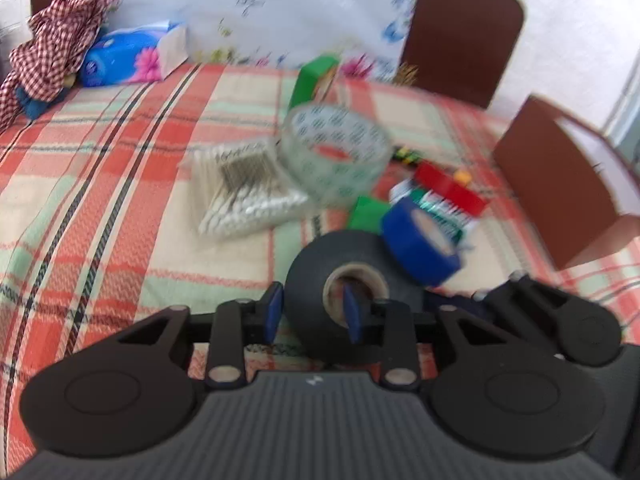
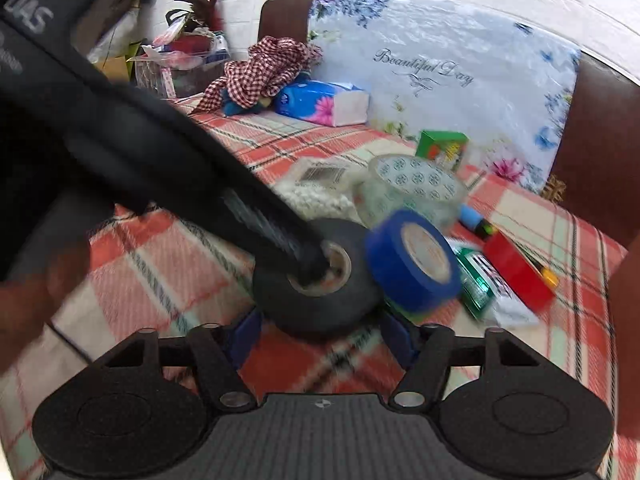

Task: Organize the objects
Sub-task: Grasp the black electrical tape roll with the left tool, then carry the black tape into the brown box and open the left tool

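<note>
Lower centre of the left wrist view: the left gripper (image 1: 310, 314) clamps the wall of the black tape roll (image 1: 316, 280), one finger inside its core. In the right wrist view, the right gripper (image 2: 320, 334) stands wide, empty, just below the roll, whose core axis tilts upward.

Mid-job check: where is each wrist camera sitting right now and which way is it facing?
Left wrist: rides on the left claw, angled down over the plaid table; its own fingers pinch the black tape roll's wall, one inside the core; the right claw's linkage shows at lower right.
Right wrist: rides on the right claw, angled down at the same black roll between its open fingers; the left claw's body crosses from upper left.
Shared: black roll, blue tape roll, clear tape roll, cotton swabs, tissue pack.
</note>
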{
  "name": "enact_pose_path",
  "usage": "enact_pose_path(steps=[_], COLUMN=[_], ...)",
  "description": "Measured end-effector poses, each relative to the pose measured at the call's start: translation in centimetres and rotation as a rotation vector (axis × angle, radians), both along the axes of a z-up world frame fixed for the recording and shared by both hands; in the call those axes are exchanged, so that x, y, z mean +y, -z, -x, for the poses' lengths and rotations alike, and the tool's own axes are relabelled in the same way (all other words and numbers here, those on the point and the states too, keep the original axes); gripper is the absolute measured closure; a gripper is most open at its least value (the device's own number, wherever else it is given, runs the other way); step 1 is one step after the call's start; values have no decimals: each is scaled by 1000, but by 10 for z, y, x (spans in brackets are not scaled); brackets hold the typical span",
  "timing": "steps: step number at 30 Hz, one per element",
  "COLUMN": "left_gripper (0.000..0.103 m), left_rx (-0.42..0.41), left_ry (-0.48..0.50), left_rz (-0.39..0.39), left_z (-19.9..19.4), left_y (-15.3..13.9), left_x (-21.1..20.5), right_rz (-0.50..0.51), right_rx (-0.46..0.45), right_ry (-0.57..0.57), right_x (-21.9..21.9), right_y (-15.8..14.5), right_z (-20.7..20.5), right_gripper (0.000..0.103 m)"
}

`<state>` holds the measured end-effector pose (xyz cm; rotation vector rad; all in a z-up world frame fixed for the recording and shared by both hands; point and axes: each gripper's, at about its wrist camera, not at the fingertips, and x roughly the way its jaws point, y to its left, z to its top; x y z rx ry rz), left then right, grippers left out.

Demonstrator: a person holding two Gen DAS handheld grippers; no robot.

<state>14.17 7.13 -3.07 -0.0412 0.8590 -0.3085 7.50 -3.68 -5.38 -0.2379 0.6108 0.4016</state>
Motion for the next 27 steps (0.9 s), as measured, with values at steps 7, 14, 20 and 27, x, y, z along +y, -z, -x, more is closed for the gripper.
enact_pose_path(steps=[7,14,20,27], left_gripper=[70,69,41,70], left_rx=[13,60,27,13], left_ry=[65,193,197,220], left_rz=[7,59,-42,-129], left_z=[46,87,94,98], left_y=[-6,-1,0,-22], left_x=[-20,-82,-113,-134], right_rz=[-50,-61,-70,-97], right_rx=[51,62,27,-33], right_ry=[1,127,186,143], right_x=[-31,-93,-112,-116], right_y=[-2,-4,-3,-6], right_z=[37,101,116,115], right_gripper=[38,38,12,31])
